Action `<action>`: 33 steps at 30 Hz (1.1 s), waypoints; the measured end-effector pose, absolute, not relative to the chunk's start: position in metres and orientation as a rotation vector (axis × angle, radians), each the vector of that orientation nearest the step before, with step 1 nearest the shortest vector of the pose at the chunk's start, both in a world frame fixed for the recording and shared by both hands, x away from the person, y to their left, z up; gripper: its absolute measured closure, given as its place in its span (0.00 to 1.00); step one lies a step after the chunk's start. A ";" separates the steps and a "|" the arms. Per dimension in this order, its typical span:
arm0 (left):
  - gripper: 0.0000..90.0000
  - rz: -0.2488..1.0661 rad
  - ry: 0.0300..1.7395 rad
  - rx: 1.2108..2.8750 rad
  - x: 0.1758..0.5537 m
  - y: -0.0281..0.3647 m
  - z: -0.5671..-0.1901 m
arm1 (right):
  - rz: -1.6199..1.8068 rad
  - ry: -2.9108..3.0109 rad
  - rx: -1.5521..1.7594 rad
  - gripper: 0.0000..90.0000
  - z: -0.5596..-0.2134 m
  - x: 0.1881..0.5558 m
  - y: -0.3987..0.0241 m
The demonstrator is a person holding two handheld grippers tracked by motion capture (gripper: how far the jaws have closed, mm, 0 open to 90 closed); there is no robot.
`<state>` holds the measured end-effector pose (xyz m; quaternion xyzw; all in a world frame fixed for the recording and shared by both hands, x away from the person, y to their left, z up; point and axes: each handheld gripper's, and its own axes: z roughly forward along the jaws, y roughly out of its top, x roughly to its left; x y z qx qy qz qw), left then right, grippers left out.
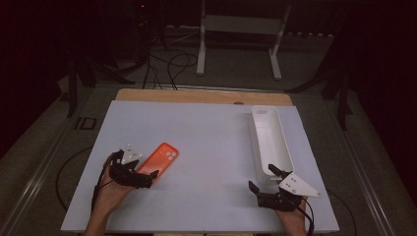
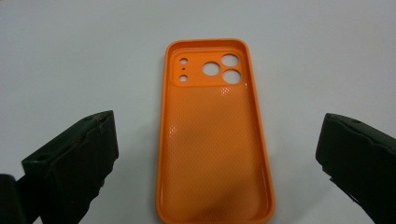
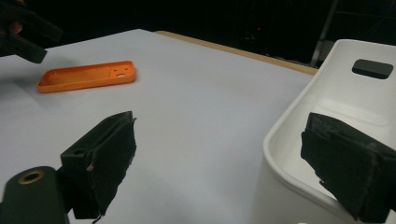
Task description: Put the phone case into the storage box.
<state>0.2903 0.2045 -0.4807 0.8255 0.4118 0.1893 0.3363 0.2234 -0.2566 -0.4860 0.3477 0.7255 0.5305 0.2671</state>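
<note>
I've got the pale grey tabletop (image 1: 206, 147), then the long white plastic bin (image 1: 270, 142) on the right. The orange silicone phone case (image 2: 215, 135) lies flat, open side up, framed by my left gripper (image 1: 147, 178), jaws wide. The right gripper (image 1: 263, 181) is wide too, near the bin. My worry: the case is thin, so the jaws could skid over its rim.

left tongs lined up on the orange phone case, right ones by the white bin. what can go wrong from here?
1. The orange phone case lies flat, open side up, on the table. The open left tongs straddle it; thin soft walls may flex or slip when squeezed.
2. The right tongs are open with one jaw over the rim of the white bin; closing or shifting could nudge it.
</note>
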 end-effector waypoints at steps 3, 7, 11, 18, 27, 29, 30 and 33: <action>0.00 0.495 1.083 2.174 0.296 0.200 -0.481 | 1.432 1.961 0.934 0.11 -0.486 0.223 -0.256; 0.00 0.493 1.097 2.194 0.303 0.196 -0.482 | 1.432 1.964 0.932 0.11 -0.487 0.223 -0.255; 0.00 0.483 1.104 2.206 0.308 0.194 -0.482 | 1.431 1.964 0.940 0.11 -0.487 0.223 -0.256; 0.00 0.460 1.109 2.235 0.315 0.191 -0.485 | 1.429 1.957 0.935 0.11 -0.487 0.223 -0.254; 0.00 0.443 1.109 2.272 0.319 0.187 -0.489 | 1.429 1.956 0.944 0.11 -0.488 0.222 -0.252; 0.00 0.440 1.112 2.277 0.321 0.187 -0.489 | 1.432 1.953 0.943 0.11 -0.488 0.222 -0.252; 0.00 0.438 1.114 2.278 0.321 0.186 -0.490 | 1.431 1.952 0.942 0.11 -0.488 0.222 -0.252; 0.00 0.432 1.116 2.286 0.323 0.186 -0.490 | 1.433 1.950 0.942 0.11 -0.488 0.222 -0.253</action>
